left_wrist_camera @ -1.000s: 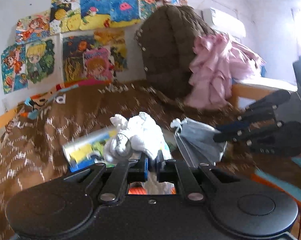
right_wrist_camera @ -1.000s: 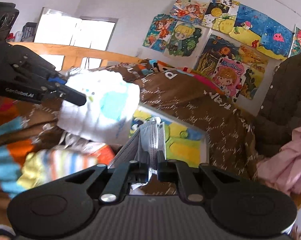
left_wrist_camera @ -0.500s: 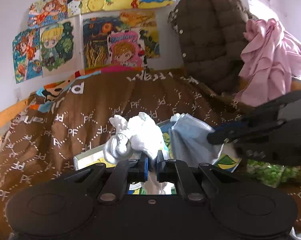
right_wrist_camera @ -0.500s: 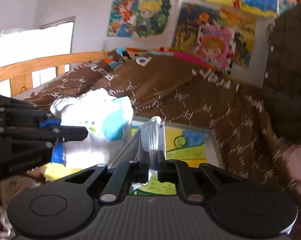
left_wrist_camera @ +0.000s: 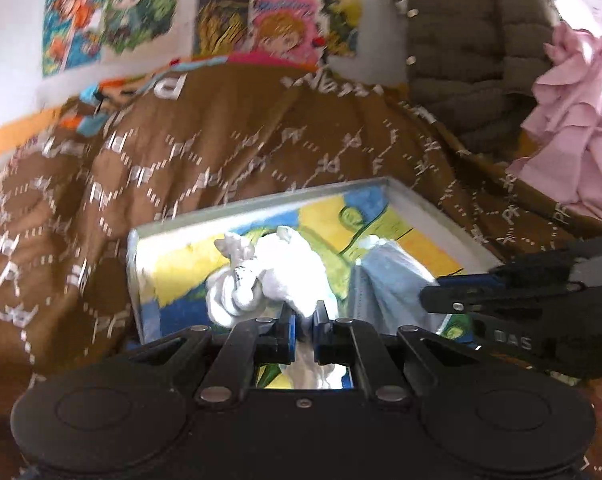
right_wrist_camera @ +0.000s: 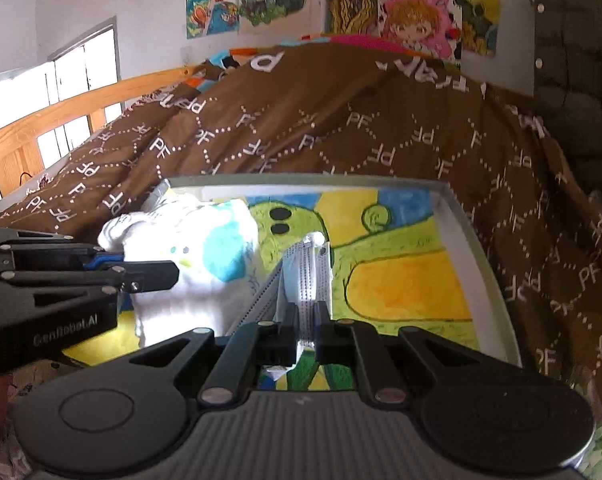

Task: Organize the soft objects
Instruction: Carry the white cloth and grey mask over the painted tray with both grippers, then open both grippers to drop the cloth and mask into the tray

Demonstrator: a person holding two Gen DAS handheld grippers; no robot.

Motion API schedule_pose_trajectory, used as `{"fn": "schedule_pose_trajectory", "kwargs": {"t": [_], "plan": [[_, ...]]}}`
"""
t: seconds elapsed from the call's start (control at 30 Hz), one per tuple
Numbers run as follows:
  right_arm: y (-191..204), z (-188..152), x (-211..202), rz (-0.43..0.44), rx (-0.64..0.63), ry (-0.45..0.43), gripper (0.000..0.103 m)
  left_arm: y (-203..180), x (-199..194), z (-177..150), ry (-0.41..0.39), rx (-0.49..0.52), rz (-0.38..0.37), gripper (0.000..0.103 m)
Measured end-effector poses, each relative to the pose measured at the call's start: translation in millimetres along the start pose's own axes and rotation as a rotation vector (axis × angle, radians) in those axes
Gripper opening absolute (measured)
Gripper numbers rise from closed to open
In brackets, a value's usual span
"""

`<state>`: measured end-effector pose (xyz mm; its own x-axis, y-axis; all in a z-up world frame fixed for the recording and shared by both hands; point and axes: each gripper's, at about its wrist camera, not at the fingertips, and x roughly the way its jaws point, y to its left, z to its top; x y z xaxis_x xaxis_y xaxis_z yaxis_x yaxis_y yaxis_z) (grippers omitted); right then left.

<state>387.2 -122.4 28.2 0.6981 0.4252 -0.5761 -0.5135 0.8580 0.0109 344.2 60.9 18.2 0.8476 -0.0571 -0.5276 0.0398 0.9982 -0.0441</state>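
From the left wrist view, the left gripper (left_wrist_camera: 304, 316) is pinching a bundle of white socks (left_wrist_camera: 277, 276) between its nearly closed blue-tipped fingers (left_wrist_camera: 288, 320), and the bundle is hanging over a shallow tray (left_wrist_camera: 429, 208) whose floor carries a yellow, green and blue drawing. The tray is lying on a brown quilt (left_wrist_camera: 229, 152) printed with white letters. To the right, the right gripper (left_wrist_camera: 433, 296) is reaching in from the edge, clamping a grey-blue face mask (left_wrist_camera: 389, 276) that is also hanging over the tray, just beside the socks. Only this view is showing the pink garment (left_wrist_camera: 573, 120) draped at far right next to a brown padded coat (left_wrist_camera: 469, 48). From the right wrist view, the right gripper (right_wrist_camera: 305, 322) is gripping the pleated face mask (right_wrist_camera: 307, 276) edge-on, its fingers (right_wrist_camera: 323, 320) almost fully together on the fabric, above the tray (right_wrist_camera: 465, 240). Here the left gripper (right_wrist_camera: 169, 270) is coming in from the left, and the socks (right_wrist_camera: 205, 256) are showing a turquoise patch and small coloured dots that the other view is hiding. This view alone is taking in the wooden bed rail (right_wrist_camera: 61, 120) and a bright window (right_wrist_camera: 81, 68) behind the quilt (right_wrist_camera: 381, 128). Cartoon posters (right_wrist_camera: 417, 12) are hanging on the wall in both views.
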Motion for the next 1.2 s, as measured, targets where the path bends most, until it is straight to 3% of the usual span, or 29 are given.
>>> {"fn": "schedule_pose_trajectory", "kwargs": {"t": [0.13,0.33,0.43,0.57,0.63,0.7,0.83,1.07,1.2], "plan": [[-1,-3,1,-0.003,0.005,0.016,0.011,11,6,0,0.046,-0.053,0.008,0.009],[-3,-4,-4,-0.010,0.004,0.021,0.025,14,6,-4,0.090,-0.067,0.027,0.017],[-5,-3,-11,-0.017,0.007,0.013,0.032,12,1,-5,0.091,-0.062,0.035,0.023],[-6,-1,-24,-0.024,0.001,-0.012,0.049,7,-8,-5,0.080,-0.053,0.046,0.041],[-8,0,-34,-0.027,0.005,-0.030,0.056,5,-21,-4,0.031,-0.058,0.042,0.050],[-11,0,-46,-0.027,0.015,-0.055,0.069,2,-37,-3,-0.035,-0.064,0.039,0.068],[-16,1,-75,-0.046,0.037,-0.116,0.082,-6,-67,2,-0.144,-0.070,0.052,0.079],[-18,-1,-139,-0.073,0.069,-0.253,0.102,-21,-117,10,-0.262,-0.081,0.046,0.092],[-14,-6,-174,-0.090,0.058,-0.306,0.103,-30,-150,6,-0.323,-0.064,0.046,0.099]]}}
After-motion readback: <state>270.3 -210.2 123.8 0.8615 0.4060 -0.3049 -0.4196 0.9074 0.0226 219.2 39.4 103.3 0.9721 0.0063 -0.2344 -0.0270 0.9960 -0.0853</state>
